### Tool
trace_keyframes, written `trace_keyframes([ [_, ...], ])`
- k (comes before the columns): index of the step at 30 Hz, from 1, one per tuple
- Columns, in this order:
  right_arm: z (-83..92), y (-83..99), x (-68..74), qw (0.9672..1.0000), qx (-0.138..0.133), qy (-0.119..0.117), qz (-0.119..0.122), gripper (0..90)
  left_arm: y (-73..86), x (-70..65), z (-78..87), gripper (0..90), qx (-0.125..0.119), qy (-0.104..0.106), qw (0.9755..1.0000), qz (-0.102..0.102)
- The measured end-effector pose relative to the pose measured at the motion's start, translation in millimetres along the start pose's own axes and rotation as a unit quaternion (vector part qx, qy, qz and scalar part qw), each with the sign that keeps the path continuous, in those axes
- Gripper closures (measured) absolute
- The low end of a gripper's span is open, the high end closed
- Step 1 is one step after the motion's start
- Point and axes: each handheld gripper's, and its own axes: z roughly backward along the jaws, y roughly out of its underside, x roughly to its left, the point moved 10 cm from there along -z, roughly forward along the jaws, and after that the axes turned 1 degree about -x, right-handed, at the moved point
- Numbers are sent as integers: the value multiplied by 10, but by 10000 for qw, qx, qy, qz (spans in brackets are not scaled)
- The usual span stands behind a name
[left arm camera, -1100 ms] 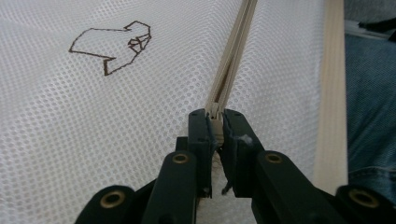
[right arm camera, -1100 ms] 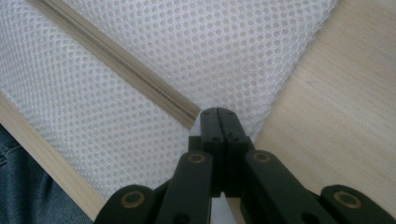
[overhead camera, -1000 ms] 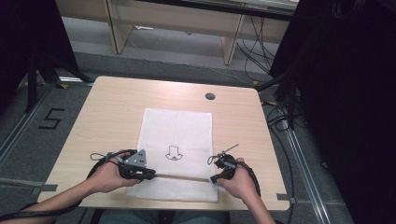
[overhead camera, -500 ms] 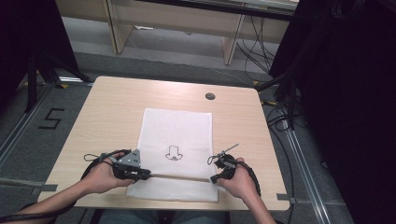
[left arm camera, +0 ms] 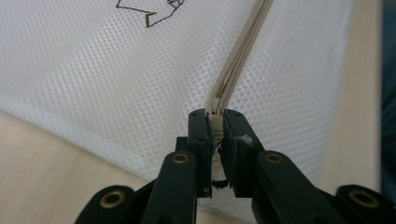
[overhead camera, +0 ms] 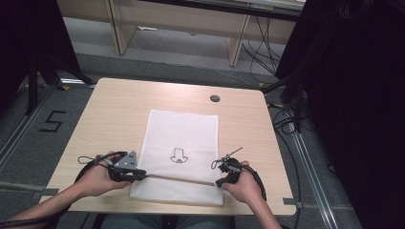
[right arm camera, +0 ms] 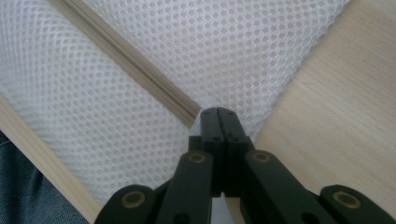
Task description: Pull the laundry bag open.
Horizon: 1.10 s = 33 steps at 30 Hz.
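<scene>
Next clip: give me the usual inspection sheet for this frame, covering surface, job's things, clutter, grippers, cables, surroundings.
Surface: light wooden table with a round dark grommet.
Job's things: white mesh bag lying flat, small drawing printed on it, beige zipper across its near end.
Clutter: nothing seen.
Grippers: left gripper shut on the zipper's pull end; right gripper shut on the mesh beside the zipper's other end.
Cables: one trails from each gripper; more lie on the floor.
Surroundings: grey floor marked 5, black curtains.
</scene>
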Motion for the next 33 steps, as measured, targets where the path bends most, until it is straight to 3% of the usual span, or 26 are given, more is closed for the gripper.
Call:
trace_keyframes([
  [3, -13, -3, -18, 10000, -56, 1, 58, 900, 47, 7, 20, 818, 47, -46, 10000, -24],
  [4, -8, -8, -6, 10000, -58, -30, 24, 900, 60, 6, 20, 818, 136, -98, 9996, -227],
  [7, -4, -11, 1, 10000, -30, -23, 81, 900, 57, -7, 18, 818, 61, -66, 10000, -42],
  [9, -3, -6, -3, 10000, -15, -9, 57, 900, 112, 71, 59, 818, 324, -201, 9984, -418],
  [10, 2, 3, 5, 10000, -25, -25, -37, 900, 115, 60, 48, 818, 103, -113, 9999, 30],
  [11, -1, 0, 1, 10000, -43, -33, -5, 900, 115, 60, 48, 818, 103, -113, 9999, 30],
  [13, -13, -4, -19, 9999, -62, -13, 92, 900, 129, 60, 55, 818, 213, -194, 9996, -77],
  [14, -13, -4, -19, 9999, -62, -13, 92, 900, 215, 167, 114, 818, 660, -353, 9960, -480],
  [15, 11, 4, -39, 9999, -5, 111, 129, 900, 332, 326, 173, 819, 695, -579, 9957, -202],
  [16, 11, 4, -39, 9999, -5, 111, 129, 900, 332, 326, 173, 819, 695, -579, 9957, -202],
  [17, 21, 15, -67, 9999, -7, 135, 41, 900, 330, 325, 192, 819, 237, -367, 9977, 514],
  [18, 21, 15, -67, 9999, -7, 135, 41, 900, 352, 321, 207, 819, 309, -381, 9978, 450],
  [19, 17, 5, -67, 9999, -81, 42, 55, 900, 399, 315, 225, 818, 704, -423, 9966, -14],
  [20, 13, -5, -65, 9999, 9, 102, 134, 900, 404, 294, 197, 818, 878, -511, 9945, -251],
  [21, 13, -5, -65, 9999, 9, 102, 134, 900, 392, 274, 172, 818, 788, -544, 9953, -121],
  [23, 14, -8, -63, 9998, 50, 137, 164, 900, 406, 317, 213, 818, 851, -461, 9952, -132],
  [26, 17, 5, -69, 10000, -42, 32, 26, 900, 379, 279, 196, 818, 583, -483, 9971, 93],
  [32, 17, 4, -80, 9999, -93, -10, 90, 900, 383, 249, 197, 817, 526, -474, 9973, 180],
  [33, 17, 4, -80, 9999, -93, -10, 90, 900, 400, 259, 224, 817, 647, -441, 9969, 45],
])
